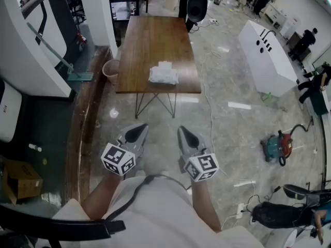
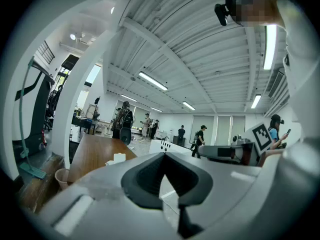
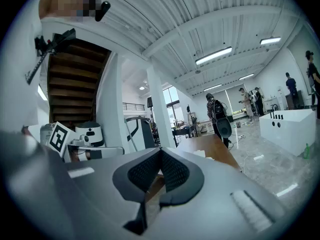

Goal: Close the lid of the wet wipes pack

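The wet wipes pack (image 1: 163, 74), white and crumpled-looking, lies near the front edge of a long wooden table (image 1: 150, 40); its lid cannot be made out from here. Both grippers are held level close to my body, well short of the table. My left gripper (image 1: 136, 134) is shut with nothing in it, and my right gripper (image 1: 186, 135) is shut and empty beside it. In the left gripper view the closed jaws (image 2: 162, 155) point toward the table (image 2: 92, 154) and the small pack (image 2: 118, 158). From the right gripper (image 3: 160, 152) the pack (image 3: 200, 154) shows far off on the table.
A pink bin (image 1: 110, 70) stands at the table's left front corner, next to a white column (image 1: 98, 9). A white cabinet (image 1: 269, 53) and a green vacuum cleaner (image 1: 276, 146) stand on the floor to the right. A cardboard box (image 1: 20, 180) sits at the left. People stand far back.
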{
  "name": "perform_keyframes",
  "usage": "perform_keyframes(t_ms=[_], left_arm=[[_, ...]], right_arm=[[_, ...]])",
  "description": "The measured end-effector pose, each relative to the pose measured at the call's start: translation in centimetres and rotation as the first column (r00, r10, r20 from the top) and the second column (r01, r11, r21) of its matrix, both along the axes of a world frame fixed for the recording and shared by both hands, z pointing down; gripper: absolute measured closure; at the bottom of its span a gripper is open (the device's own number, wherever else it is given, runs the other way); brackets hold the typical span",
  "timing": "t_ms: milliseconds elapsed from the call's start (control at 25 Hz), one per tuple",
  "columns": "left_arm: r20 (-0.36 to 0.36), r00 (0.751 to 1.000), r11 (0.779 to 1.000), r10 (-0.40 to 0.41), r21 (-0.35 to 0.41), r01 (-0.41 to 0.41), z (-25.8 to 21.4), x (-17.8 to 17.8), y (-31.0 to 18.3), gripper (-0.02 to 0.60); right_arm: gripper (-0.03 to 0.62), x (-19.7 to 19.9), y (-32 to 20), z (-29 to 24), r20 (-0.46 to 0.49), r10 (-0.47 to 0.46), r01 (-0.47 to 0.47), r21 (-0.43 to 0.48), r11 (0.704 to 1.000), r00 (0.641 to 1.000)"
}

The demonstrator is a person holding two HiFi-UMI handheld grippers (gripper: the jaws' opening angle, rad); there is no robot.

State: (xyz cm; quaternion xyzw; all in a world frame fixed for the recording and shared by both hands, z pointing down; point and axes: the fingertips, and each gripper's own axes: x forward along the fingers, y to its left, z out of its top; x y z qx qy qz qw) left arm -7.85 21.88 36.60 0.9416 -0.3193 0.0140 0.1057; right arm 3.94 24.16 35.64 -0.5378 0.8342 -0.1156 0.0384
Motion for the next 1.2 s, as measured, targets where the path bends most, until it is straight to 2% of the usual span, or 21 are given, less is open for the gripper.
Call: perform_keyframes(t_ms=[280, 560, 1200], left_arm=[[0.005, 1.0, 1.0, -0.01, -0.003, 0.01, 0.2, -1.0, 0.0, 0.58], [-0.009, 1.0, 1.0, -0.001, -0.025, 0.0, 0.8, -2.7, -0.1, 0.58], [-0.002, 1.0, 1.0, 0.024, -0.018, -0.024, 2.0, -6.4, -0.5, 0.58]], right_arm=[[0.586, -0.6, 0.1, 0.4, 0.045, -0.013, 0.014, -0.008, 1.0, 0.999], [0.586, -1.9, 0.0, 0.6, 0.048, -0.02, 0.02, -0.007, 1.0, 0.999], [0.586, -4.9, 0.7, 1.8, 0.033, 0.027, -0.026, -0.037, 0.999, 0.999]])
